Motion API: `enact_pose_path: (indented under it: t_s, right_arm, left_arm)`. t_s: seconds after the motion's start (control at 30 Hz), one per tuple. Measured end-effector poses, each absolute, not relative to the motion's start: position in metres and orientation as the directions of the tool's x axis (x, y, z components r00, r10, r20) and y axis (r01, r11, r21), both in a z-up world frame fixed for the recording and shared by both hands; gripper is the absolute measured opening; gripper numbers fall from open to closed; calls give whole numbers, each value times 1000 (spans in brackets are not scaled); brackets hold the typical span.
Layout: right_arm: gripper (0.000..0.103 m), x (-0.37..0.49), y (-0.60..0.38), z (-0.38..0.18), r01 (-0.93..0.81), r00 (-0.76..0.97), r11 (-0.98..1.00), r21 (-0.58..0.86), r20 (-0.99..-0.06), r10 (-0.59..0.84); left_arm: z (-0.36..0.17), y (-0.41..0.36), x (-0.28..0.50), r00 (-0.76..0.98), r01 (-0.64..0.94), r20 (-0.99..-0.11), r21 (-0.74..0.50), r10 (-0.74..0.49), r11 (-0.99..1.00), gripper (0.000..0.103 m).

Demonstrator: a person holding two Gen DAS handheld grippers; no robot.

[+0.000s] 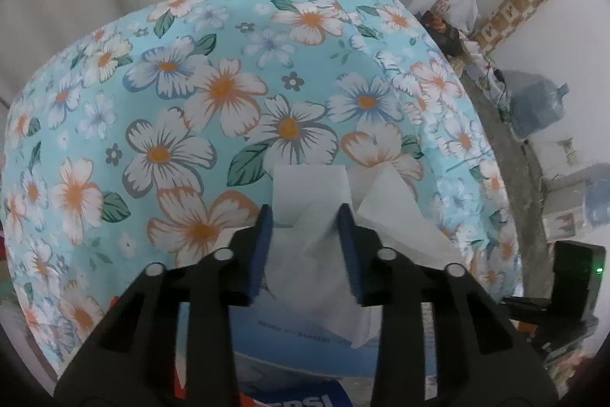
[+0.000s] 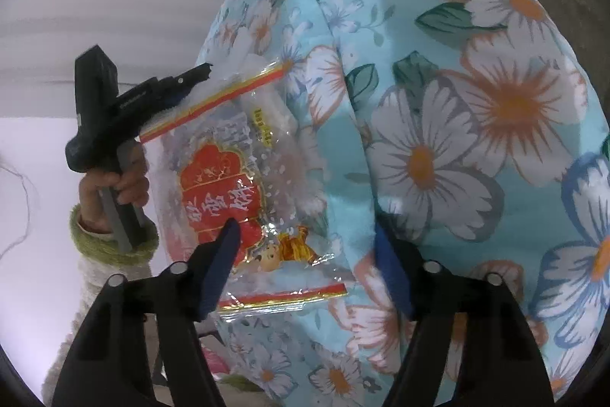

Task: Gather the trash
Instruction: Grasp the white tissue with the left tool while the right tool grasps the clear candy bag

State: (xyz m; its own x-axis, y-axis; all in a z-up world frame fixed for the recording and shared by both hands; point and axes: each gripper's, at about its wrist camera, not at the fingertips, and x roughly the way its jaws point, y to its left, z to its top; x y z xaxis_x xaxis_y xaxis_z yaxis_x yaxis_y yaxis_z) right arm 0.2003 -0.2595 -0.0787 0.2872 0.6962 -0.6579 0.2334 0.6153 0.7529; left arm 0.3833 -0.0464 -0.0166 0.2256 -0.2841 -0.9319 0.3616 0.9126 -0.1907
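In the left wrist view we find the left gripper (image 1: 307,216) closed on a white tissue (image 1: 310,189), just above the floral cloth (image 1: 171,94). In the right wrist view the right gripper (image 2: 305,239) stands wide open and empty; a clear printed wrapper (image 2: 236,185) ahead of its left finger hangs pinched from the other gripper. We judge collection partway, nothing binned yet.

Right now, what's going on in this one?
A person is clearing trash off a floral-covered bed with two handheld grippers. In the left wrist view, the left gripper has a white tissue between its blue pads. The right wrist view shows that gripper holding a clear snack wrapper with a red label by its top edge, hanging beside the bedcover. The right gripper is open and empty, pointed at the wrapper.
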Motion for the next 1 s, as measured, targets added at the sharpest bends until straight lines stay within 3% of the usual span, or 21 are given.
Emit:
enact_pose_path:
  t_s: [0.07, 0.17, 0.4, 0.67, 1.0]
  right_arm:
    - [55, 200, -258, -77, 235, 285, 632, 739, -674, 682]
    - [42, 201, -256, -82, 248, 286, 632, 735, -678, 677]
    - [21, 192, -263, -81, 253, 323, 590, 766, -642, 695]
    - [10, 186, -270, -66, 216, 383, 559, 801, -596, 706]
    - [8, 160, -297, -42, 185, 457, 548, 816, -565, 687]
  left_arm:
    - [-18, -49, 382, 227, 374, -933, -180, -278, 910, 16]
    - [-17, -49, 380, 228, 380, -932, -180, -281, 907, 8]
    - [-2, -44, 369, 269, 393, -914, -185, -305, 901, 1]
    - [29, -34, 352, 332, 395, -863, -239, -380, 887, 0]
    - [66, -39, 329, 386, 436, -810, -261, -441, 861, 0]
